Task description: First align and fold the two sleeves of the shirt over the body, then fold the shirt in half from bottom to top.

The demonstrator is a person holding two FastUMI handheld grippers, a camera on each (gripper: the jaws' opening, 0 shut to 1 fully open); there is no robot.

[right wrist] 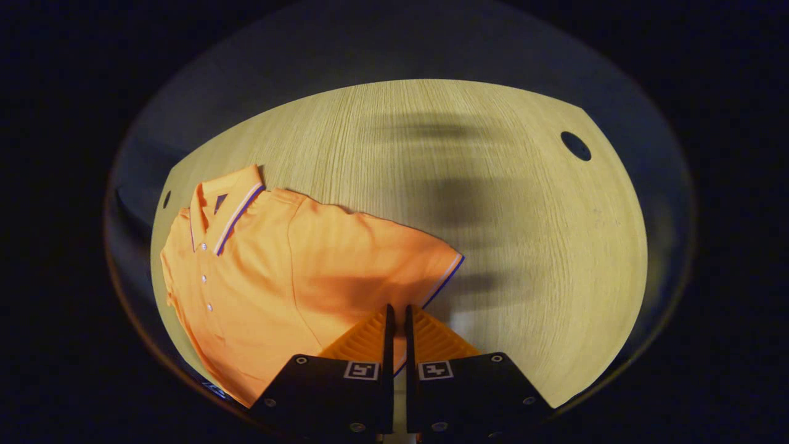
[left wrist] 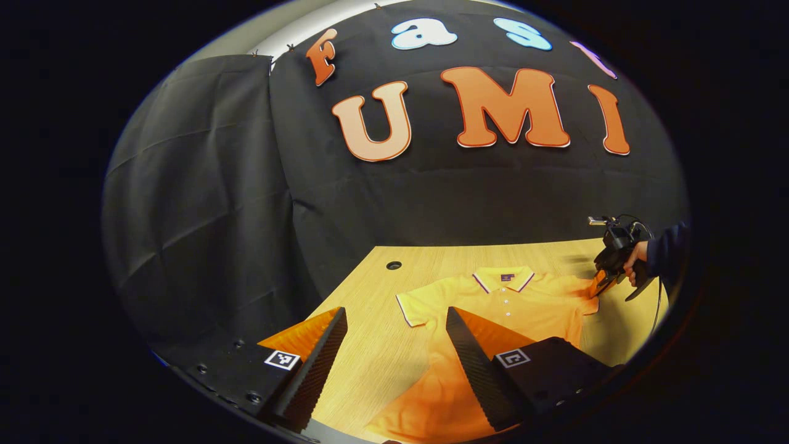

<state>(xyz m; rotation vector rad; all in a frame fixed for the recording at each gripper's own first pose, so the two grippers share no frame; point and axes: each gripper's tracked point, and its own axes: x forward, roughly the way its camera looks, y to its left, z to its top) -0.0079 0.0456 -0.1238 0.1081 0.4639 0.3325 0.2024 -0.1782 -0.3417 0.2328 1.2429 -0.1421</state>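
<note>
We see the left claw held above the desk, its fingers spread wide, released, over the near part of the one shirt. In the left gripper view, a hand in a dark sleeve tilts the right claw down onto the far sleeve. In the right gripper view its fingers stand nearly together at the striped cuff; whether they pinch cloth we cannot tell. The shirt is an orange polo, lying flat and buttoned, with a striped collar.
</note>
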